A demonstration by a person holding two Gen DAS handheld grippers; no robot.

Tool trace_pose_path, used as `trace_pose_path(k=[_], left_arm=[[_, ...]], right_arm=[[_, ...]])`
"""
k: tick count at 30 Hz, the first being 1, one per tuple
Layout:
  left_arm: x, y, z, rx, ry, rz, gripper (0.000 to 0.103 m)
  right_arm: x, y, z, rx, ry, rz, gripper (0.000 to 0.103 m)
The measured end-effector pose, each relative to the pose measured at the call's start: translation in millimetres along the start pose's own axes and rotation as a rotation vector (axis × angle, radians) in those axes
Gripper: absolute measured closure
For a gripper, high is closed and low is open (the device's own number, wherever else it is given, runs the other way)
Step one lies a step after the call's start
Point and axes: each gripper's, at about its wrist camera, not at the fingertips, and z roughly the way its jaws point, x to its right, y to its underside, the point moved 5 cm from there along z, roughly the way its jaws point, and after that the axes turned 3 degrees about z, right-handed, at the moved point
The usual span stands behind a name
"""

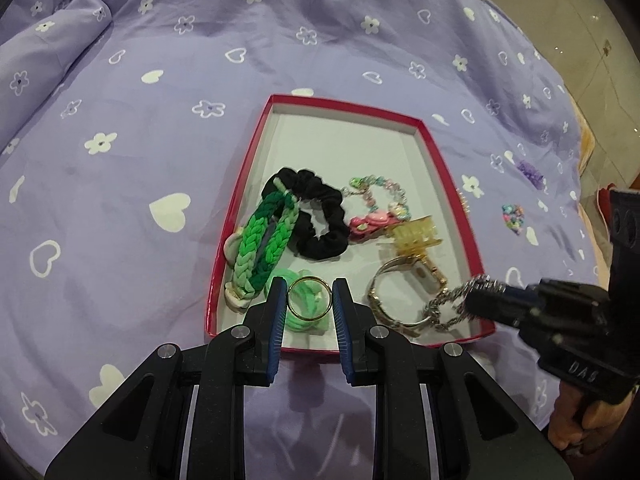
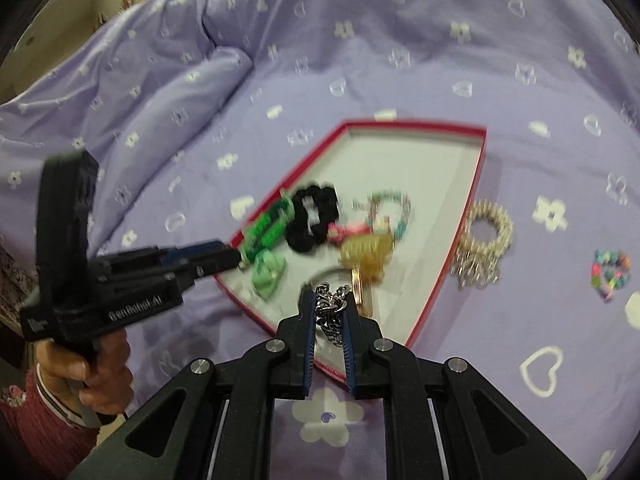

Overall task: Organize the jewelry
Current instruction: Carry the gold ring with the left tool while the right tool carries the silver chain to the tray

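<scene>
A red-rimmed box lid (image 1: pixel 450 184) (image 2: pixel 478 168) lies on the purple bedspread and holds a black scrunchie (image 1: pixel 320 216), a green braided band (image 1: pixel 262 248), a beaded bracelet (image 1: pixel 380 196), a yellow claw clip (image 1: pixel 412 234) and a metal bangle (image 1: pixel 394 300). My left gripper (image 1: pixel 309 300) is shut on a thin gold ring (image 1: pixel 309 299) above the lid's near edge, over a light green hair tie (image 1: pixel 304 318). My right gripper (image 2: pixel 329 304) is shut on a silver chain (image 2: pixel 330 312) (image 1: pixel 456 304) over the lid's near right corner.
Outside the lid on the bedspread lie a gold spiked bracelet (image 2: pixel 486 232), a multicoloured bead bracelet (image 2: pixel 610 274) (image 1: pixel 513 218) and a purple hair piece (image 1: pixel 530 174). A rolled fold of bedding (image 1: pixel 48 48) rises at the far left. Floor (image 1: pixel 592 40) shows beyond the bed.
</scene>
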Motion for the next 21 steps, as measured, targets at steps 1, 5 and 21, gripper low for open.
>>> trace_pose_path(k=[1, 5, 21], left_arm=[[-1, 1, 3, -0.006, 0.000, -0.001, 0.082], [-5, 5, 14, -0.030, -0.003, -0.003, 0.082], [-9, 12, 38, -0.097, -0.015, 0.001, 0.082]], right_arm=[[1, 3, 5, -0.017, 0.001, 0.006, 0.092], [6, 11, 21, -0.070, 0.017, 0.016, 0.092], [10, 4, 36, -0.095, 0.029, 0.010, 0.090]])
